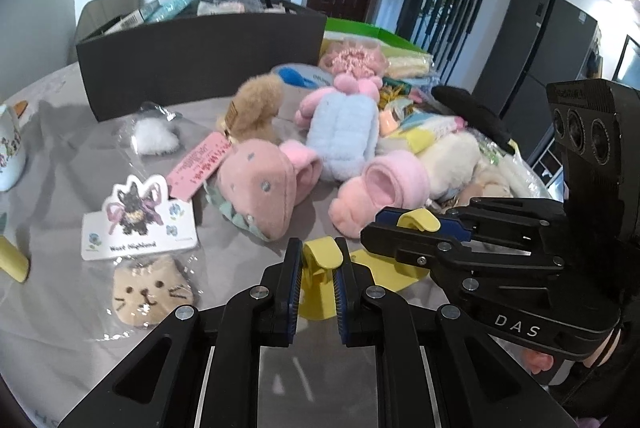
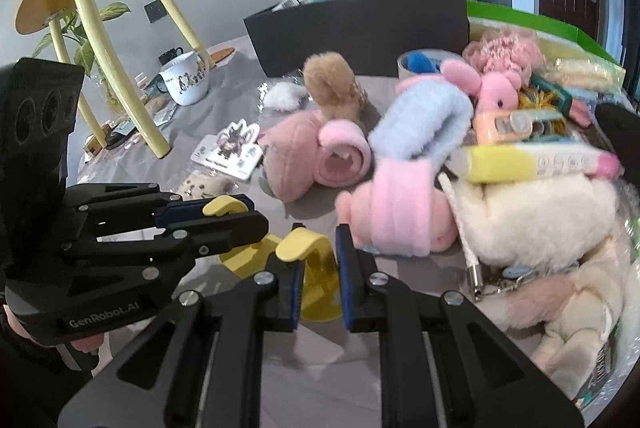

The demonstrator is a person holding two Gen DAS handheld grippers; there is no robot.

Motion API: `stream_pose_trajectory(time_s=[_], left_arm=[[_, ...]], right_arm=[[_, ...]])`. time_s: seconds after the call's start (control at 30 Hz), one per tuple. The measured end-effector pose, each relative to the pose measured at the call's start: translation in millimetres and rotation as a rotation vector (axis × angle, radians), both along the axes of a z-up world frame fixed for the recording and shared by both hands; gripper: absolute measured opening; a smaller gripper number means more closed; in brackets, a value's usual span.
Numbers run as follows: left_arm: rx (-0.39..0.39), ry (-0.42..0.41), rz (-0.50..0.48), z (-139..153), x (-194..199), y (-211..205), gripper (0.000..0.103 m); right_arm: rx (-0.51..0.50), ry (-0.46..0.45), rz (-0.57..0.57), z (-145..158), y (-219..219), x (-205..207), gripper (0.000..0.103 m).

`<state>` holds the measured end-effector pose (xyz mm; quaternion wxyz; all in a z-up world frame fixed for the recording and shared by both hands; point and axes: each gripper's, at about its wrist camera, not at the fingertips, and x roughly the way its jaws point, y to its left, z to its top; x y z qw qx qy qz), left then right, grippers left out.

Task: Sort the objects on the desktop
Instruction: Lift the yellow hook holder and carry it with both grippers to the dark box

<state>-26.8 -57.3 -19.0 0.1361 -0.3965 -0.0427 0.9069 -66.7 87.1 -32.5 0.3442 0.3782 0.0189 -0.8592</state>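
Both claws grasp the same yellow hook (image 1: 320,260): the left claw (image 1: 317,284) and the right claw (image 2: 320,268), above the grey surface (image 1: 72,155).

Two yellow clips (image 1: 320,260), one per gripper. One dark box (image 1: 200,67). One white mug (image 2: 186,79), left of frame. One tan plush (image 1: 256,111). One blue-and-pink plush (image 1: 344,135). One cat-face pouch (image 1: 150,294), lower left. One dog card (image 1: 138,222).
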Motion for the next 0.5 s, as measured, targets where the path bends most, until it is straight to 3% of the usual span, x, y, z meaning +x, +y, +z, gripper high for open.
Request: stream_pose_trajectory(time_s=[0.5], left_arm=[[0.016, 0.103, 0.03, 46.7, -4.4, -22.8, 0.014]], right_arm=[[-0.033, 0.101, 0.013, 56.1, -21.0, -4.0, 0.015]])
